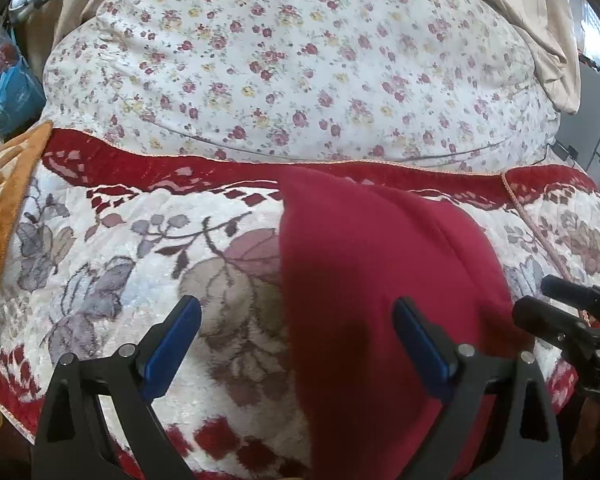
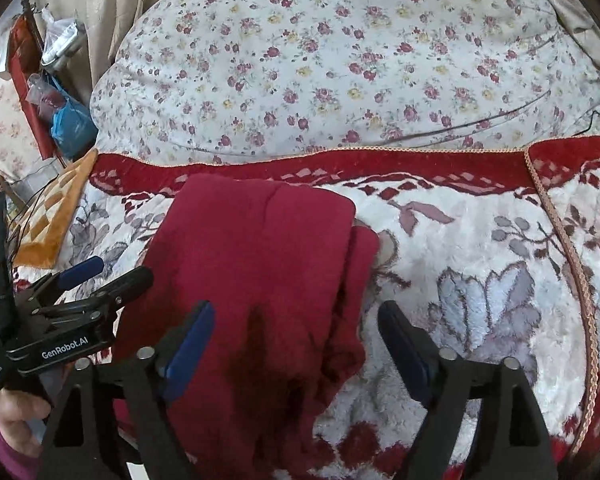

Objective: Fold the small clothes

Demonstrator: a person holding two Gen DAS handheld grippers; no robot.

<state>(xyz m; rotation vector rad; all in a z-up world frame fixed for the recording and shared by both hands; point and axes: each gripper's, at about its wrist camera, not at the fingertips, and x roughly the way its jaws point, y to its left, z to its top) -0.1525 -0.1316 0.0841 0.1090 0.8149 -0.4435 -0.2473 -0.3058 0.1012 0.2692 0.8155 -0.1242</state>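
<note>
Two views, and I get different things from each. My right camera alone shows a hand (image 2: 14,412) in a purple sleeve holding the left gripper (image 2: 112,272), plus the garment's (image 2: 260,248) doubled right edge. My left camera catches only the right gripper's (image 1: 540,300) black tips. Both grippers gape wide, gripping nothing. The red fleecy garment lies folded, soft and thick, on the plush floral blanket (image 2: 480,240), below a flowered quilt (image 1: 300,60).

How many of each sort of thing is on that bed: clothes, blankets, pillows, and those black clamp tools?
Red garments: 1, folded
Red-bordered floral blankets: 1
Flowered pillows: 1
Orange checked cloths: 1
Grippers: 2, left gripper, right gripper, both open
Total: 6
</note>
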